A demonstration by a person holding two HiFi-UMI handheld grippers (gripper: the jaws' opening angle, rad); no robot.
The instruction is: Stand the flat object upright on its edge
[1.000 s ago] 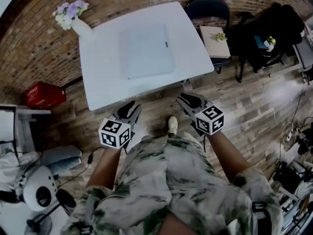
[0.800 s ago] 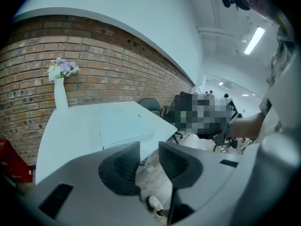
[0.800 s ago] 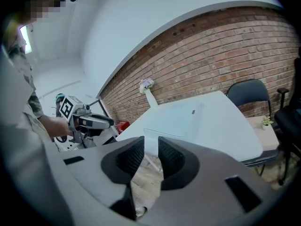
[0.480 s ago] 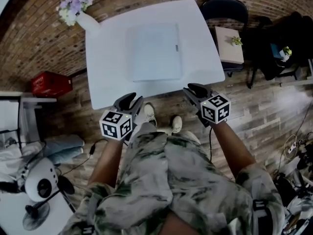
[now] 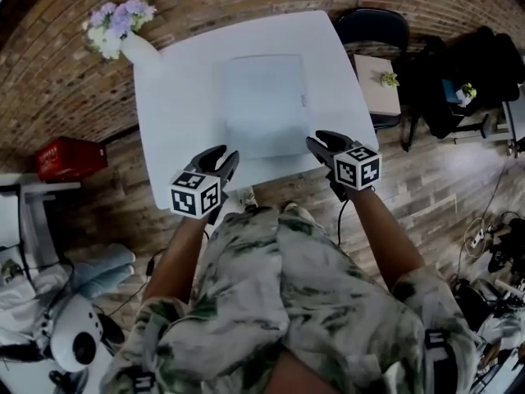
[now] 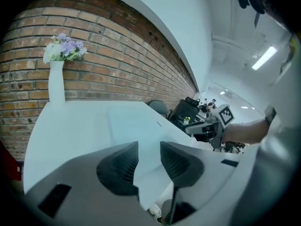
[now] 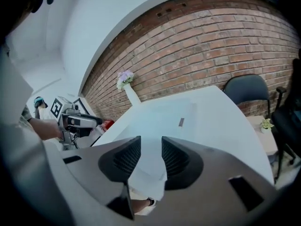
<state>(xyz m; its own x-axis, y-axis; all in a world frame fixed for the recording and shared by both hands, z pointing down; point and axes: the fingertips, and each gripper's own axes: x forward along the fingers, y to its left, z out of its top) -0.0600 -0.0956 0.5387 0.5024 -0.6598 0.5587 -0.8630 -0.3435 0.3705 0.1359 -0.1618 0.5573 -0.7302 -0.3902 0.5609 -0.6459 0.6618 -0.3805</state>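
Pad (image 5: 264,105), white, thin, lying flat at centre of white surface (image 5: 180,113), not on edge. Left gripper (image 5: 225,156) over surface near edge, left half; jaws partly apart, just been opening, nothing between them, only surface showing through gap. Right gripper (image 5: 321,140) over surface near edge, right half; jaws partly apart, also just been opening, empty. Contact with pad: cannot tell. Vase (image 5: 135,48) with flowers at surface far-left corner.

A flower vase (image 5: 138,49) stands on the white table's (image 5: 180,138) far corner.
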